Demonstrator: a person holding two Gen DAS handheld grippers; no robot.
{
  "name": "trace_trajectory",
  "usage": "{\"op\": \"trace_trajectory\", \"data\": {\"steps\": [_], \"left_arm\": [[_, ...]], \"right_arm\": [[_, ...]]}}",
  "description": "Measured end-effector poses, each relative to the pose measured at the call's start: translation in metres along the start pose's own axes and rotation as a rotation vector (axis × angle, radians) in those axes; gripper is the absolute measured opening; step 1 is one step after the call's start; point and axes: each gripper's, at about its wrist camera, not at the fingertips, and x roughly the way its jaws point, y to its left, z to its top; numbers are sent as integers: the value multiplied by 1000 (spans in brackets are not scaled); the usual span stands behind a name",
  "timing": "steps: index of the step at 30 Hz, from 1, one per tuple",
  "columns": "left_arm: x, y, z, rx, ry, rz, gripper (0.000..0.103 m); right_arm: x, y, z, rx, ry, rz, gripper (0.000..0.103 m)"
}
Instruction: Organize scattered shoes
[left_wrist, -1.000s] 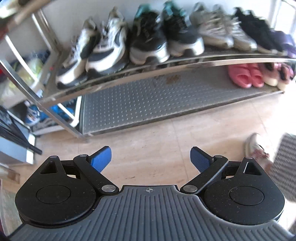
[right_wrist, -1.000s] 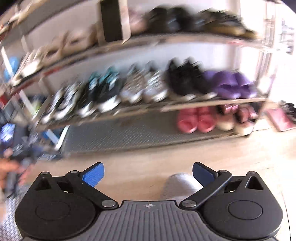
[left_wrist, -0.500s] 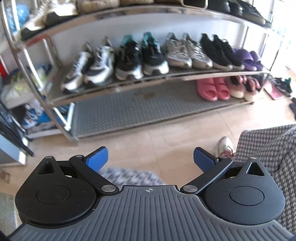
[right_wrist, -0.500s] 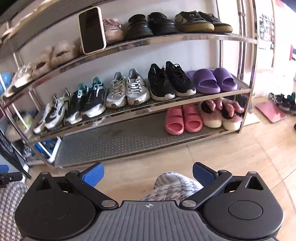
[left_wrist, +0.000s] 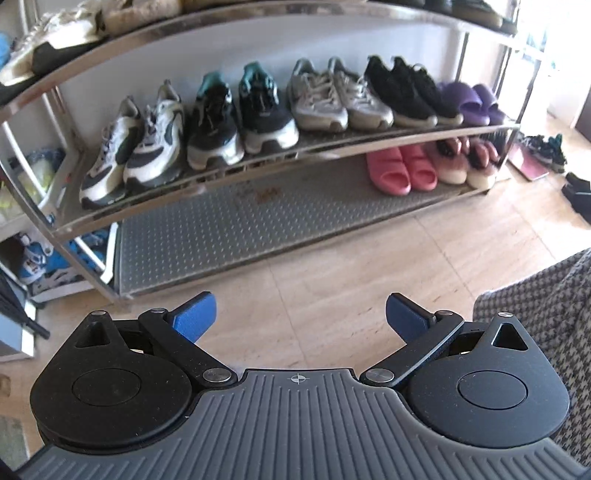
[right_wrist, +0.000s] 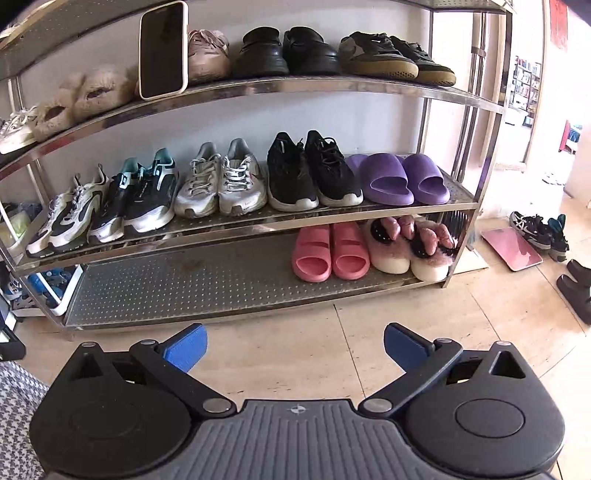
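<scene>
Fingers, blue-padded: left gripper (left_wrist: 300, 317) spread wide, nothing between the pads, bare tiled floor (left_wrist: 332, 295) beneath; right gripper (right_wrist: 294, 349) likewise spread wide and empty. Metal shoe rack (right_wrist: 332, 85) ahead, three tiers visible. Top tier: fluffy beige slippers (right_wrist: 79, 98), a phone (right_wrist: 162, 50) leaning upright, pale pink sneaker (right_wrist: 207, 55), black loafers (right_wrist: 288, 51), dark gum-soled sneakers (right_wrist: 395, 59). Middle tier, left to right: white-and-navy sneakers (right_wrist: 66, 218), teal-trimmed dark sneakers (right_wrist: 140, 199), silver sneakers (right_wrist: 221, 184), black sneakers (right_wrist: 314, 173), purple slides (right_wrist: 402, 181). Bottom tier: pink slides (right_wrist: 328, 254) and pink plush slippers (right_wrist: 410, 247) at the right end, remainder bare. Loose on the floor right of the rack: dark sneakers (right_wrist: 539, 230) beside a pink scale (right_wrist: 511, 247), black shoes (right_wrist: 576, 291) nearer.
</scene>
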Motion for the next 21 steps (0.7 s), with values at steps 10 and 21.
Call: {"op": "trace_trajectory", "data": {"steps": [10, 21], "left_arm": [[-1, 2, -6, 16, 18, -13, 101], [0, -1, -8, 28, 18, 23, 101]], "right_arm": [[5, 9, 7, -20, 31, 4, 102], [7, 17, 6, -67, 27, -17, 101]]}}
